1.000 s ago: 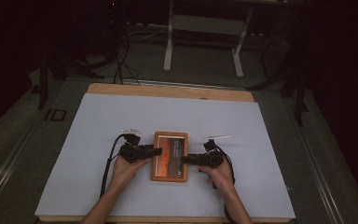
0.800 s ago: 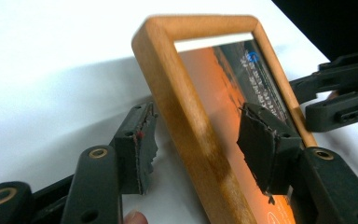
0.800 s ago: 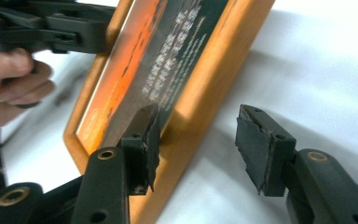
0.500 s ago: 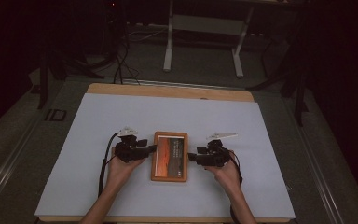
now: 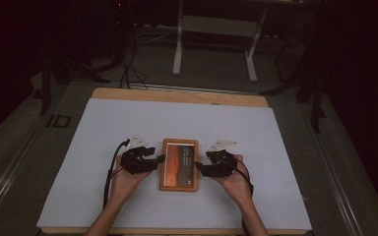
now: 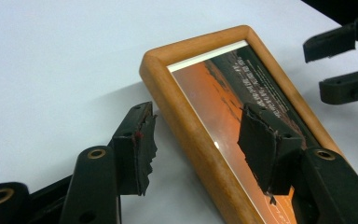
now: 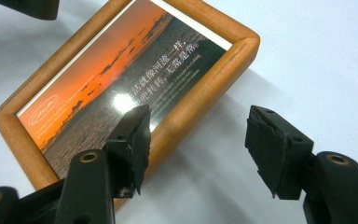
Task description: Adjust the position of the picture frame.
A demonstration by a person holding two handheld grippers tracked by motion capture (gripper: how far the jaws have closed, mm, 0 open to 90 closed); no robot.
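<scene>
A wooden picture frame (image 5: 179, 164) with an orange sunset print lies flat on the white table sheet (image 5: 128, 123). My left gripper (image 5: 158, 160) hovers at its left long edge, open. In the left gripper view (image 6: 196, 144) one pad is over the sheet and the other over the glass, neither pressing on the wood (image 6: 186, 116). My right gripper (image 5: 199, 169) is at the right long edge. Its jaws have just been opening, and in the right gripper view (image 7: 198, 140) they straddle the frame's rail (image 7: 200, 93) without touching it.
The sheet covers a wooden table whose far edge (image 5: 177, 96) shows. Behind it on the floor stand a metal stand's legs (image 5: 214, 49) and some cables (image 5: 128, 69). Each gripper trails a cable back along the person's forearm.
Both grippers have lifted a little off the frame's long edges, and the right jaws stand wider apart. The frame has stayed flat in the same place.
</scene>
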